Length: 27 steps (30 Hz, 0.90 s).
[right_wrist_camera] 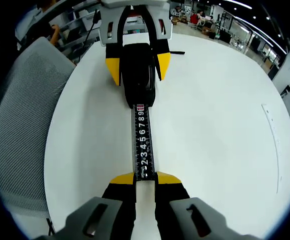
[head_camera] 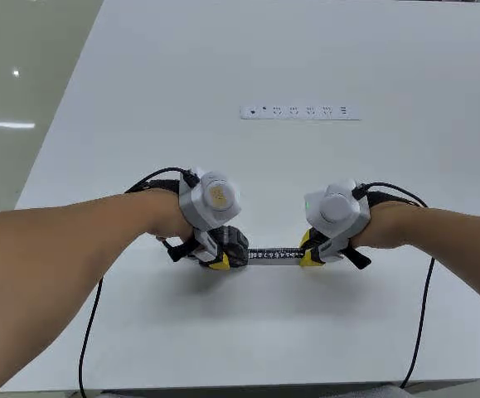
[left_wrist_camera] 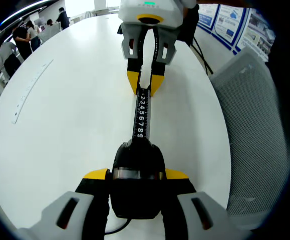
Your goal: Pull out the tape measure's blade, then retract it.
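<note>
A black tape measure case (head_camera: 233, 246) (left_wrist_camera: 137, 175) (right_wrist_camera: 138, 72) rests on the white table, and my left gripper (head_camera: 220, 259) (left_wrist_camera: 136, 175) is shut on it. A short stretch of black blade with white numbers (head_camera: 274, 252) (left_wrist_camera: 140, 116) (right_wrist_camera: 142, 145) runs out from the case, up to about the 9 mark. My right gripper (head_camera: 310, 255) (right_wrist_camera: 145, 177) is shut on the blade's end. The two grippers face each other a hand's width apart, near the table's front edge.
A flat white power strip (head_camera: 299, 112) lies farther back on the white table (head_camera: 223, 75). Black cables (head_camera: 90, 332) trail from both grippers over the front edge. A grey mesh chair (left_wrist_camera: 257, 125) (right_wrist_camera: 19, 115) stands beside the table. People stand at the far end of the room.
</note>
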Each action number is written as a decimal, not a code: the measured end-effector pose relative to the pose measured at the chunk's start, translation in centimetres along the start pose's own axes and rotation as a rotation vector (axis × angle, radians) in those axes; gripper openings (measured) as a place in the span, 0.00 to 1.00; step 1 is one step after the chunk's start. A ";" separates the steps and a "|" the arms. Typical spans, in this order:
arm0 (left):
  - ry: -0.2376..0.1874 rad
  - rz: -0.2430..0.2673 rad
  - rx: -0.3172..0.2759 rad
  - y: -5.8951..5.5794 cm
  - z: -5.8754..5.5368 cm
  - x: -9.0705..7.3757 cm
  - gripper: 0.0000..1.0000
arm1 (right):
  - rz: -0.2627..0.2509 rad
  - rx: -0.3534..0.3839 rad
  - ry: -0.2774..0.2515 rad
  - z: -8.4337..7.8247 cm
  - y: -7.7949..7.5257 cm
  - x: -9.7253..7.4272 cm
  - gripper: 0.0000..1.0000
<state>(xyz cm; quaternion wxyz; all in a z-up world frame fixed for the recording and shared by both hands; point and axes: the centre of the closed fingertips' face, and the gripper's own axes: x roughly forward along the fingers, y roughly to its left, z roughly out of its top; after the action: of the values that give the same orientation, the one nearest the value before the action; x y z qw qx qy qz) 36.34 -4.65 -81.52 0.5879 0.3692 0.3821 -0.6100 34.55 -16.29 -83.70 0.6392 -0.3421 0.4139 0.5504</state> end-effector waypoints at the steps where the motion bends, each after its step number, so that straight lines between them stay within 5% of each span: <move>1: -0.002 0.000 0.000 0.0 0.0 0.0 0.36 | -0.001 0.002 0.001 0.0 0.0 0.0 0.12; 27: -0.013 0.000 -0.003 0.0 0.0 0.0 0.36 | -0.010 0.014 0.014 -1.1 -0.2 -0.5 0.12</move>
<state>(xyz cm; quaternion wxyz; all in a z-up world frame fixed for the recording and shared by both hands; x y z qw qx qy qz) 36.38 -4.67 -81.48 0.5911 0.3645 0.3793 -0.6115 34.55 -17.45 -83.74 0.6417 -0.3433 0.4205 0.5418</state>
